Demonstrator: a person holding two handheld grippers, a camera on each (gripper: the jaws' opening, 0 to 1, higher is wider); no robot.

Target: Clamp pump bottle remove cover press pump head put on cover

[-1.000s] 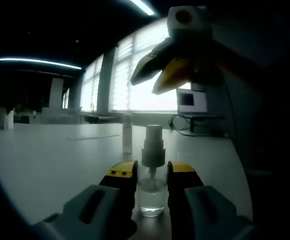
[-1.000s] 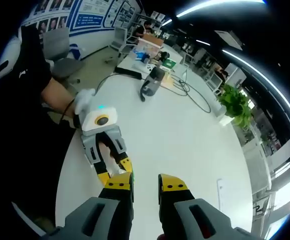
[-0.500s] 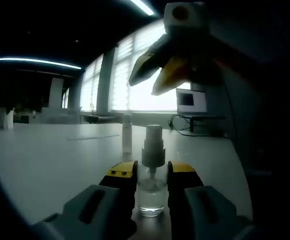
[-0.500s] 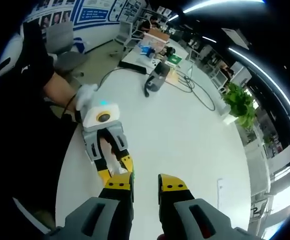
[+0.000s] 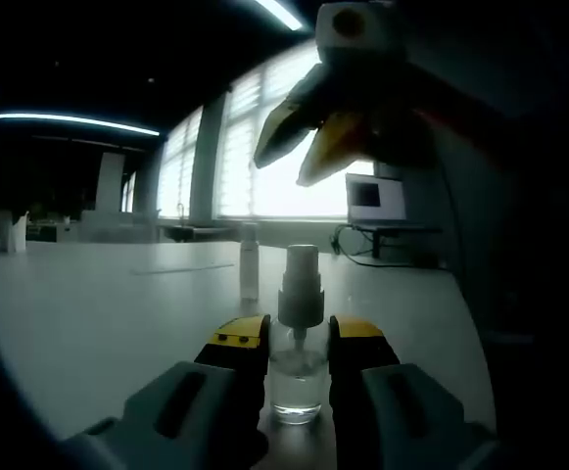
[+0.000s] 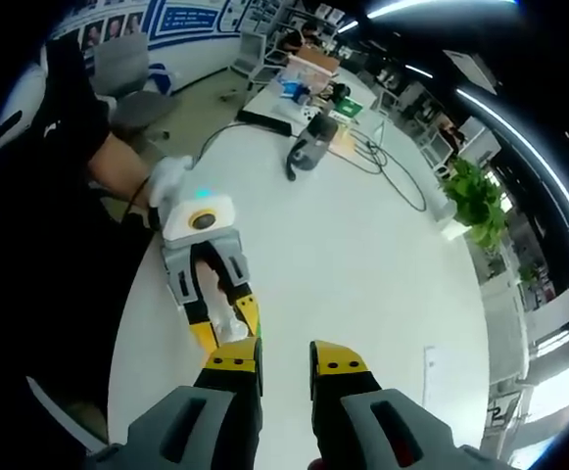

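In the left gripper view a small clear pump bottle (image 5: 298,377) stands on the white table (image 5: 108,313), and my left gripper (image 5: 299,343) is shut on its body. Its bare pump head (image 5: 301,282) rises above the jaws. A slim clear cover (image 5: 250,259) stands upright on the table just behind, to the left. My right gripper (image 5: 315,147) hangs above the pump head, jaws apart and empty. The right gripper view looks down past my right gripper (image 6: 282,360) at the left gripper (image 6: 206,279) holding the bottle (image 6: 229,323).
A person's gloved hand (image 6: 166,181) holds the left gripper at the table's (image 6: 362,284) edge. A black device (image 6: 308,157) with cables, a potted plant (image 6: 475,201) and a flat white strip (image 6: 429,367) lie further off. A screen (image 5: 376,201) stands at the back.
The right gripper has edged slightly upward over the pump head, and its view has shifted a little. The left gripper and bottle have stayed still.
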